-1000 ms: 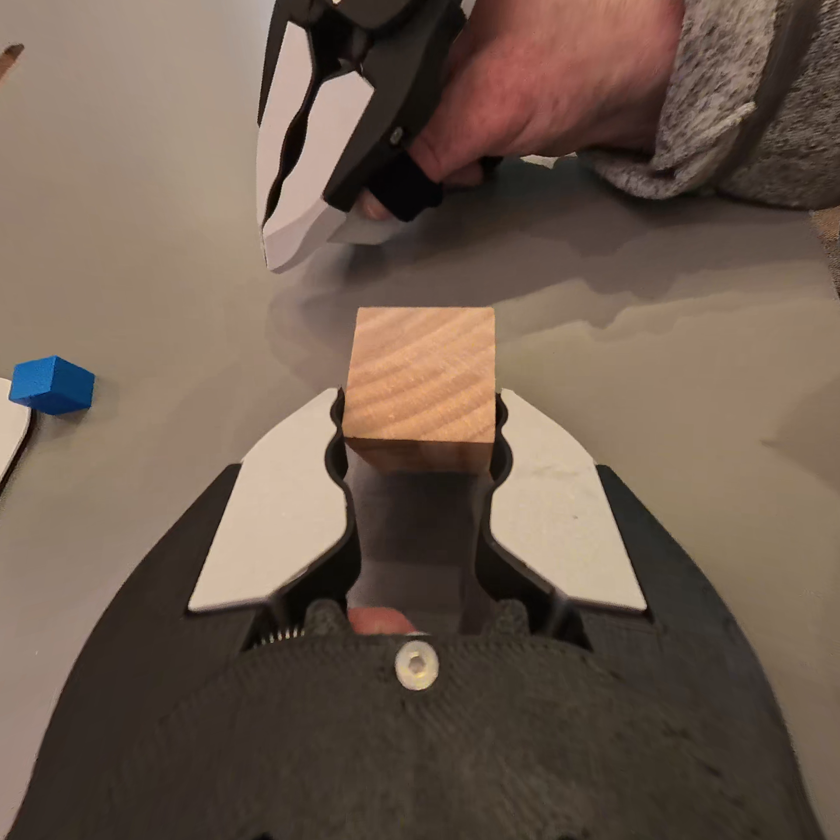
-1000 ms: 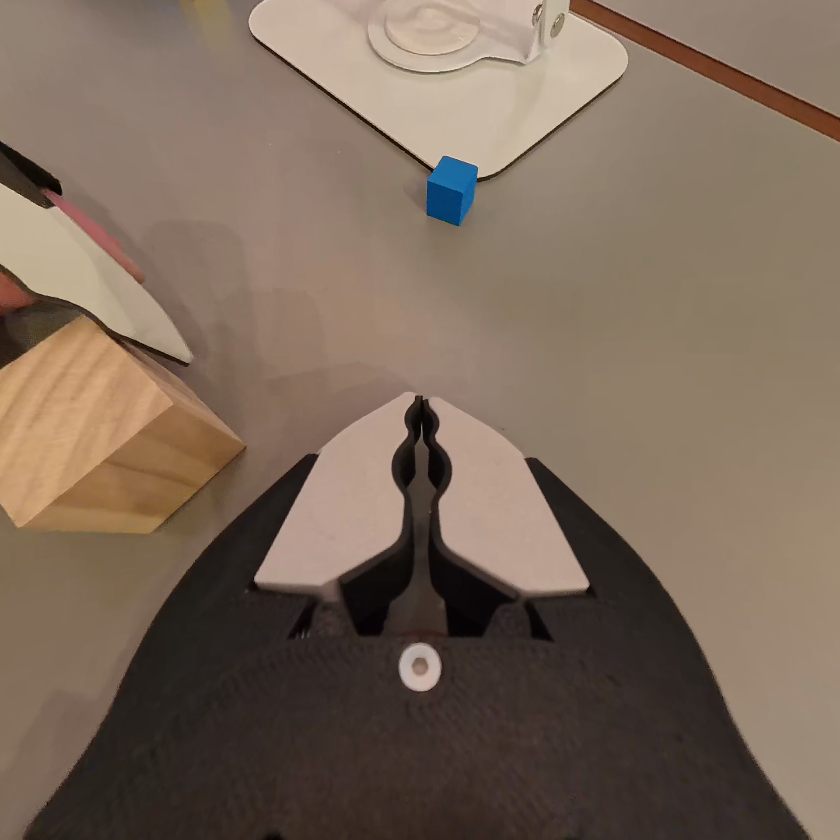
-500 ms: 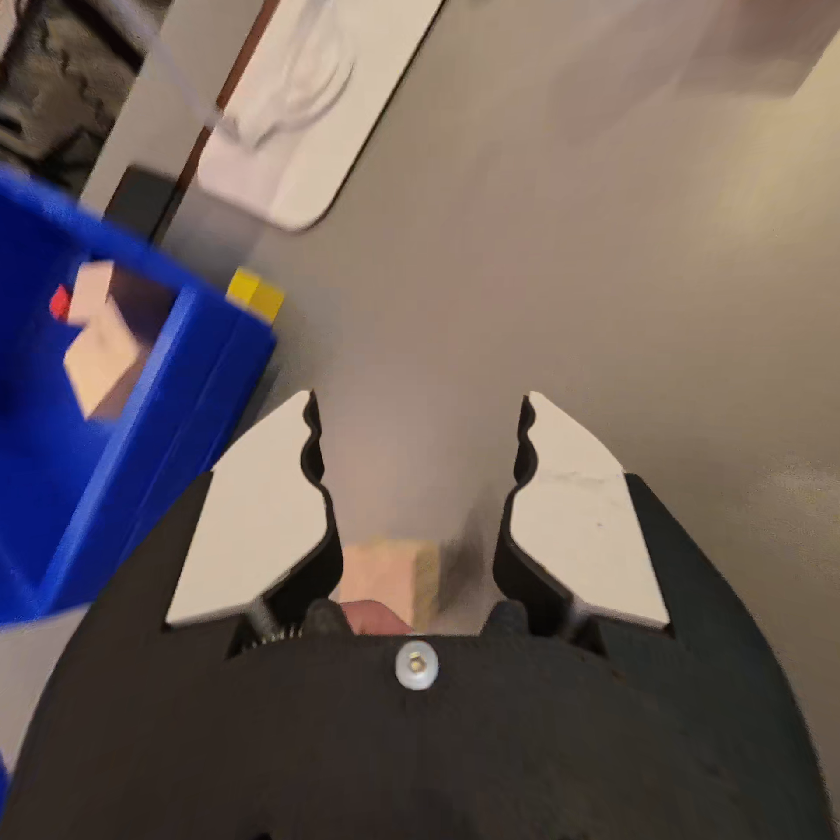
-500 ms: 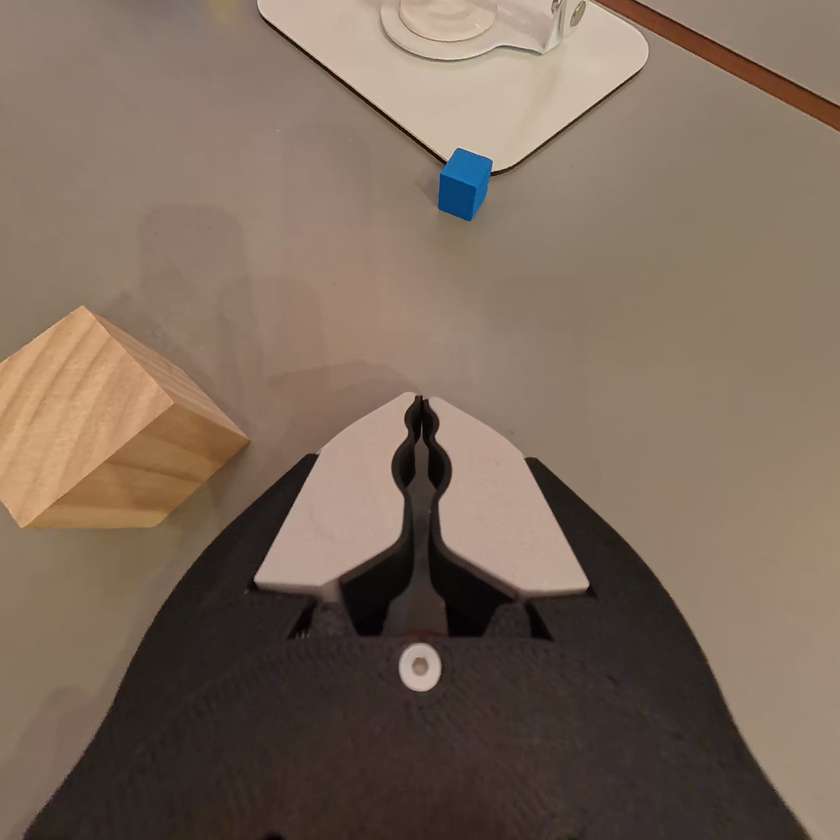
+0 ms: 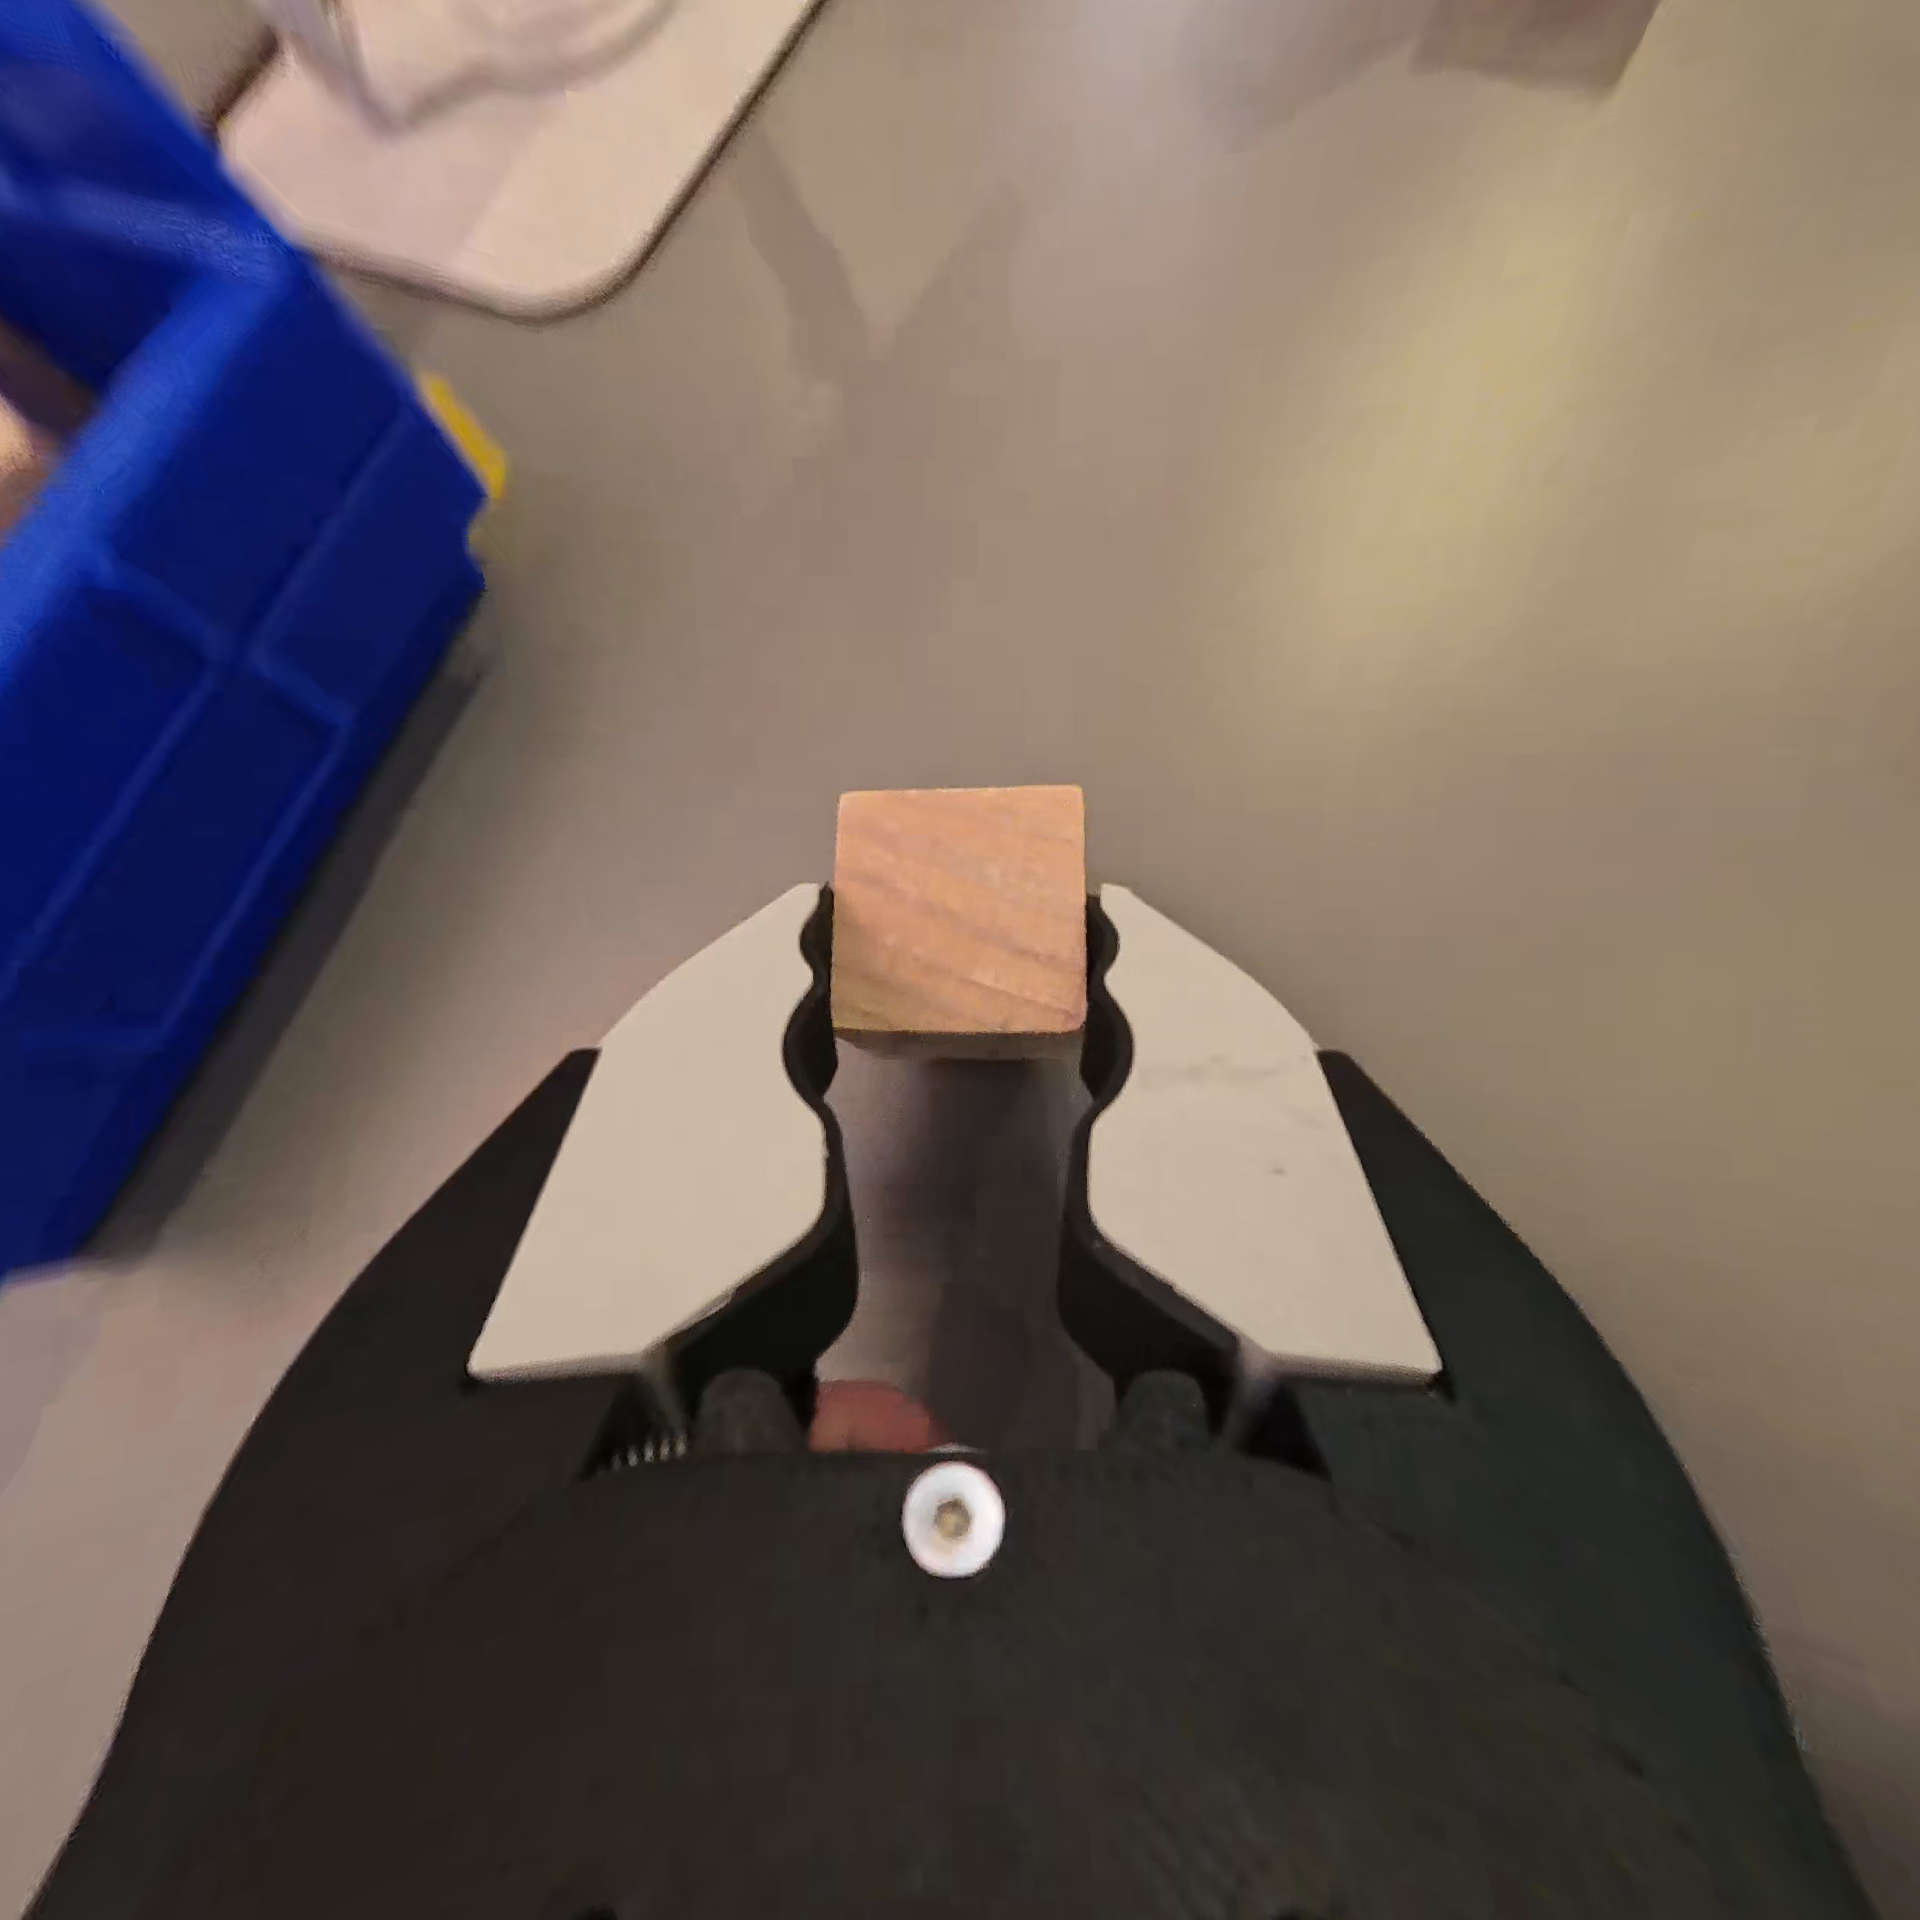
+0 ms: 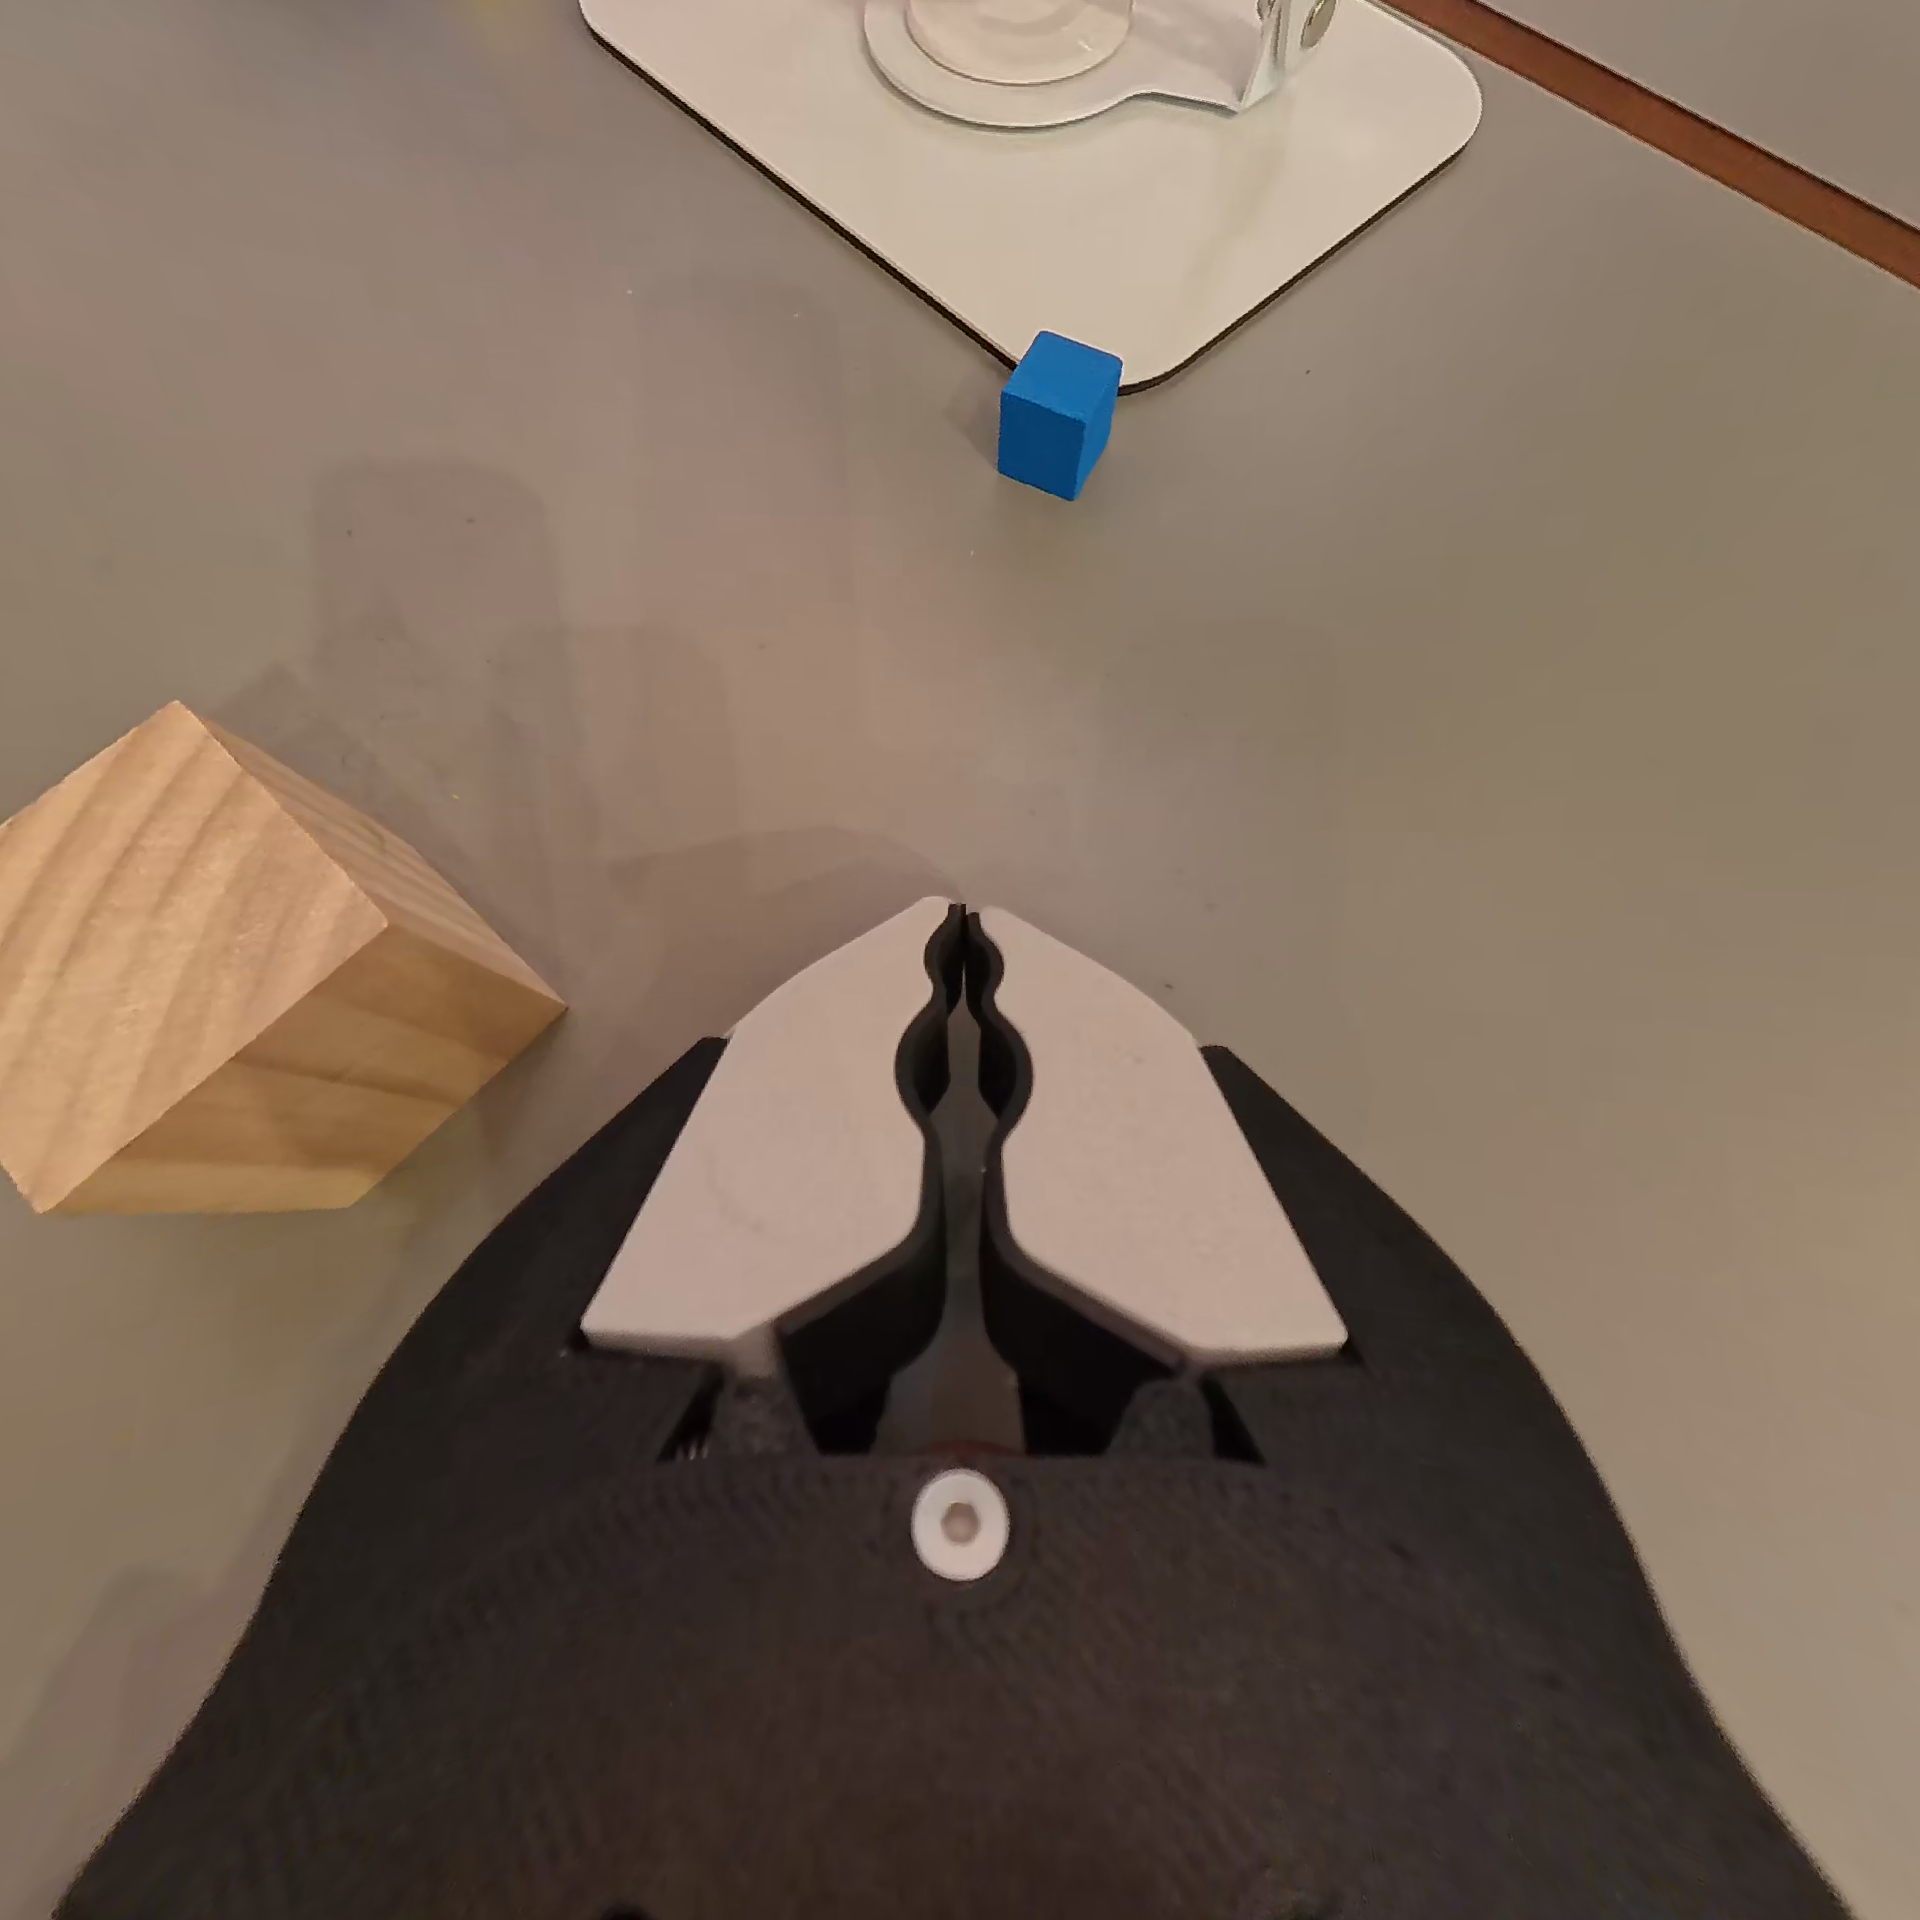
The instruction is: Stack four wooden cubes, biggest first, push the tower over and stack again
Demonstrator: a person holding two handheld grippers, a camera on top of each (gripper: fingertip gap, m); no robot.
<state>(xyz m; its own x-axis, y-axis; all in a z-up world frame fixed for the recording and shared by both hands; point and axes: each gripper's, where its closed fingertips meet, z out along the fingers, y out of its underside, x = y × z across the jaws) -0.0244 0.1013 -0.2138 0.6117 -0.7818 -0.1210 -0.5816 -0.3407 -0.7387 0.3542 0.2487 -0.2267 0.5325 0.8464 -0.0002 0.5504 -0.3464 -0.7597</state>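
My left gripper is shut on a smaller wooden cube, held between the fingertips above the grey table. The big wooden cube rests alone on the table at the left of the right wrist view, one corner towards me. My right gripper is shut and empty, just right of that big cube and apart from it. The left wrist view is blurred by motion.
A blue bin stands at the left in the left wrist view, a small yellow block behind its corner. A white mat with a clear stand lies at the back, a small blue cube at its near corner.
My left gripper let go of the big cube, swung left towards the blue bin, opened, and has closed on a smaller wooden cube. The right gripper barely moved.
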